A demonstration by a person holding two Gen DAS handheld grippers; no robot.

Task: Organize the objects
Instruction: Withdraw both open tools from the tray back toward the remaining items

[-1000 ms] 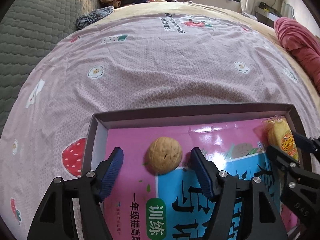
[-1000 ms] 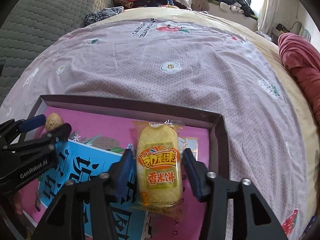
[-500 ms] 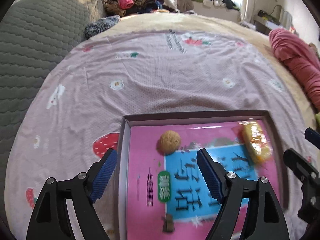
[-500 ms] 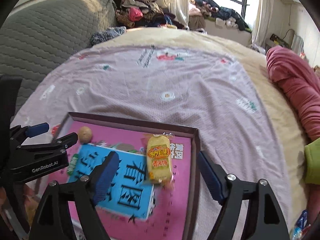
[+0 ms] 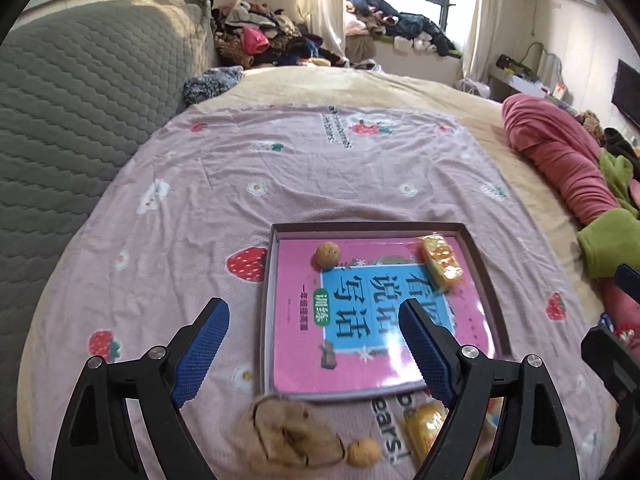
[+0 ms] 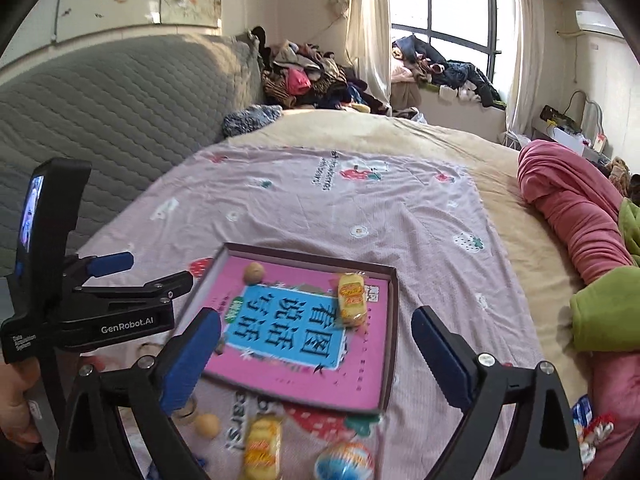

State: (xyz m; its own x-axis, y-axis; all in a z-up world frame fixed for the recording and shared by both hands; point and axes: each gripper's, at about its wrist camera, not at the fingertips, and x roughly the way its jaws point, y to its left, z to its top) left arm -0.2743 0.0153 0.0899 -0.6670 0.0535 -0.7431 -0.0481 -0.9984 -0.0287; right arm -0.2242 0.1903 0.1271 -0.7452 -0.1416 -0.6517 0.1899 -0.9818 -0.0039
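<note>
— So, starting at the left: what is the left gripper (image 5: pixel 314 344) doing?
— Its jaws are spread and widening, with nothing pinched; through the gap you see the pink sheet (image 5: pixel 320 168) and the left edge of the box (image 5: pixel 269 280).
— And the box itself?
— It lies flat on the sheet with a pink and blue book (image 5: pixel 360 312) inside. A walnut (image 5: pixel 328 255) sits on the book's far left corner, a yellow snack pack (image 5: pixel 442 266) on its far right.
— Anything nearer?
— Yes, on the sheet near the box: a blurred brown lump (image 5: pixel 292 436), a smaller nut (image 5: pixel 363 453) and another yellow pack (image 5: pixel 426 426).
— The right gripper (image 6: pixel 316 356)?
— Its jaws are wide and opening too, empty, the box showing between them. At the near edge lies a round wrapped thing (image 6: pixel 346 462); I cannot tell what it is. Far right lies a rolled red blanket (image 6: pixel 576 208).
</note>
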